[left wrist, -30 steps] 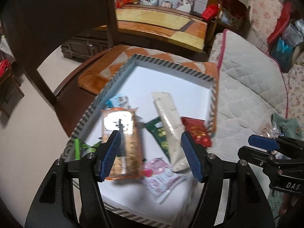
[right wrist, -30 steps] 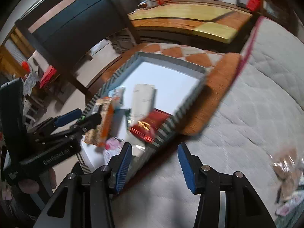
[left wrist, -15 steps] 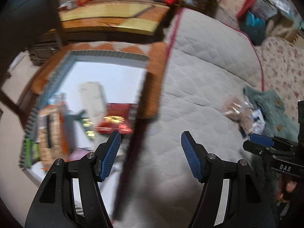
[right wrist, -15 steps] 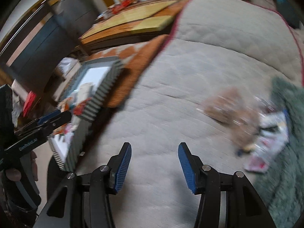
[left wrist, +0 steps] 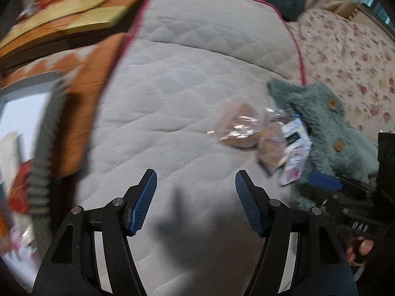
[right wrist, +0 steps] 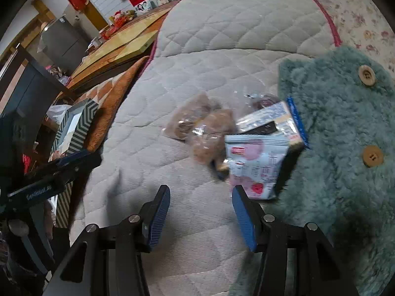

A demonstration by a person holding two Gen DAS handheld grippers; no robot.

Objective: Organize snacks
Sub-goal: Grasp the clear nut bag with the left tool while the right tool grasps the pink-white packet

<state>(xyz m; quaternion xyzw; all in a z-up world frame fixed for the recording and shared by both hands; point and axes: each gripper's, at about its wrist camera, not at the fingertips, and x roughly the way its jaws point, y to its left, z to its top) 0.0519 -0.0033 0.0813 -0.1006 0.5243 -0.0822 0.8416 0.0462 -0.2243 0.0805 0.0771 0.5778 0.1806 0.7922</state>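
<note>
Two matching black plastic grippers with blue pads

Left gripper [left wrist: 196, 188] and right gripper [right wrist: 201, 206] look like twins — chunky black arms with cut-out slots, silver screw heads at the joints, ribbed blue pads [left wrist: 143, 203] on the fingers. Seen from the other camera, each carries white lettering on its black body — too blurry to read for sure. Bare fingertips [left wrist: 359, 249] peek out under the right one.

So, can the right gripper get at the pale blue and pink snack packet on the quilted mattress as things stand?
Probably yes. The right gripper is open and empty, and the pale blue and pink snack packet lies just ahead of its right finger, on top of the pile, uncovered.
</note>
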